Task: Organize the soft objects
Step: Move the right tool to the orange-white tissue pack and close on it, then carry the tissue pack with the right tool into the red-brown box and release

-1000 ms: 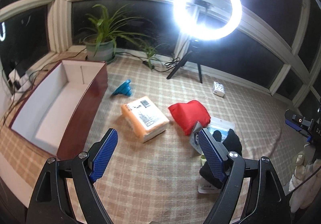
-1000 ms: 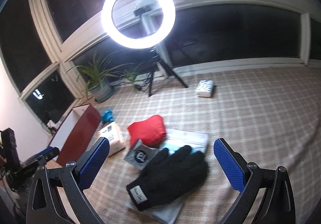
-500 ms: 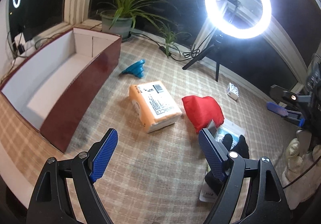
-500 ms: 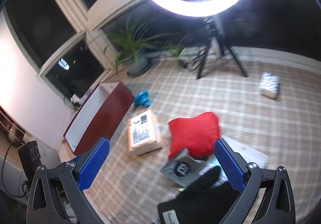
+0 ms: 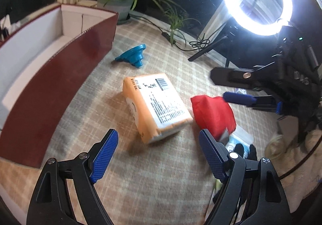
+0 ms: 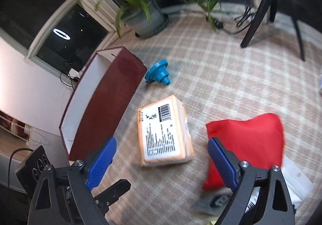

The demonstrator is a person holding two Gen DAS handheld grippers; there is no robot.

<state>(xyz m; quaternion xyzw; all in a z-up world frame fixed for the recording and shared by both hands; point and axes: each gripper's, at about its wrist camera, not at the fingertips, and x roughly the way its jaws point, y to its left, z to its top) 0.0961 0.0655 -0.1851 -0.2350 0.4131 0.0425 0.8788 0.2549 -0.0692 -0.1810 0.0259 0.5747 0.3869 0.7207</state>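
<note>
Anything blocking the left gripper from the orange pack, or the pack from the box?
Nothing visible. The left gripper is open with the orange pack ahead between its fingers; only bare mat lies between the pack and the box.

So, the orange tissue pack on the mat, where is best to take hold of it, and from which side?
Grip the orange tissue pack across its two long sides, coming down from above with the open right tool. It lies flat, label up, so its short width should fit between the fingers. Its sides stand free of the red pouch and the box.
</note>
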